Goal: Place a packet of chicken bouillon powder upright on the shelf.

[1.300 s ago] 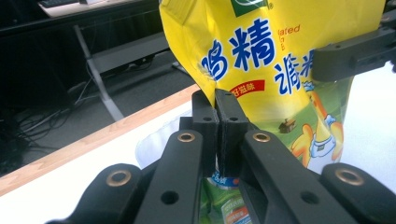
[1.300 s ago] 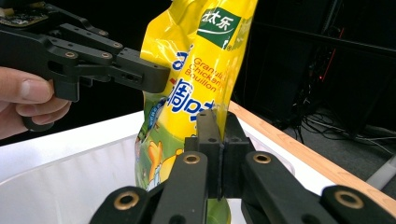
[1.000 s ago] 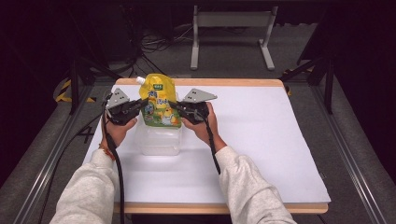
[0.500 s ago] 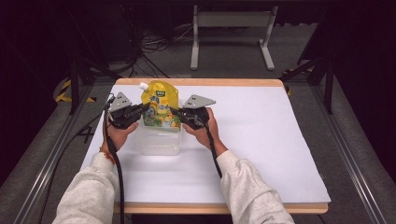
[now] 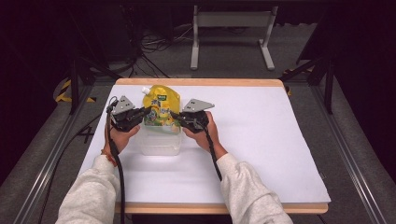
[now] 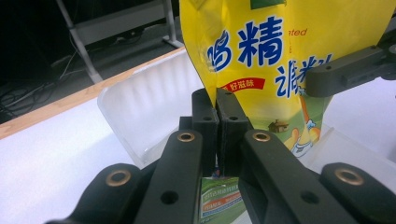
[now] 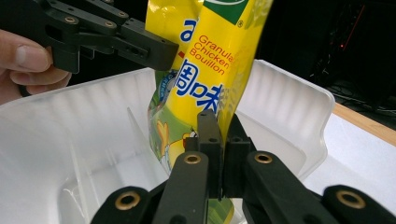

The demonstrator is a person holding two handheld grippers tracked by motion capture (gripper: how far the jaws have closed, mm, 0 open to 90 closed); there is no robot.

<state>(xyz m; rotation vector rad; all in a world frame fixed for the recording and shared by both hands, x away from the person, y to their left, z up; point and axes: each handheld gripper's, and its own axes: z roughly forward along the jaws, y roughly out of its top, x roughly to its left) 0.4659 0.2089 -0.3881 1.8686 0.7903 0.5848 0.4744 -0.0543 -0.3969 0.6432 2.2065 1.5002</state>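
Note:
A yellow chicken-bouillon pouch (image 5: 162, 111) hangs upright over a clear plastic container (image 5: 161, 142) on the white table. My left gripper (image 5: 145, 112) is shut on the pouch's left edge, and my right gripper (image 5: 175, 115) is shut on its right edge. In the left gripper view the jaws pinch the pouch (image 6: 275, 51) at its side seam, with the container (image 6: 140, 112) just behind. In the right gripper view the pouch (image 7: 205, 70) dips into the container (image 7: 285, 107), and the other gripper (image 7: 154, 46) holds it from the far side.
The white table (image 5: 261, 140) has open room to the right and in front of the container. A wooden edge (image 5: 201, 82) runs along the far side. A grey metal stand (image 5: 231, 28) and cables lie on the floor beyond.
Both grippers have carried the pouch slightly down and toward the container; its bottom now sits lower over the opening. The grip on both edges is unchanged.

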